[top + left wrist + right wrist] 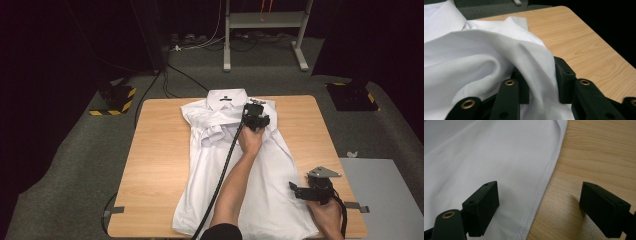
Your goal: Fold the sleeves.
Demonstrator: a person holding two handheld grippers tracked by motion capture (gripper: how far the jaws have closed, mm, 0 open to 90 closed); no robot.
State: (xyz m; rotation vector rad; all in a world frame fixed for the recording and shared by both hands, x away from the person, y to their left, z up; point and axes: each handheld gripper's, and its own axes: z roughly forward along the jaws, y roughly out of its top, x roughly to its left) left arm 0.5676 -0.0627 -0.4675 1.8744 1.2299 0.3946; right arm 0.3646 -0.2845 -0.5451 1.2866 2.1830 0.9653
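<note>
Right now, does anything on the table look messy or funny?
Yes. The white shirt lies mostly flat on the table, but near its collar the cloth is bunched and wrinkled, where the left gripper pinches a fold. The right gripper sits open over the shirt's side edge.

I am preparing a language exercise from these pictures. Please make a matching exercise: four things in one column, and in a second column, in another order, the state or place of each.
Things:
1. left claw
2. right claw
3. white dress shirt
4. shirt collar

States or places:
A. open, one jaw over the shirt's side hem and one over bare wood
B. at the far edge of the wooden table
C. shut on a fold of fabric near the shoulder
D. lying along the table, with the hem at the near edge

Pairs: 1-C, 2-A, 3-D, 4-B
</note>
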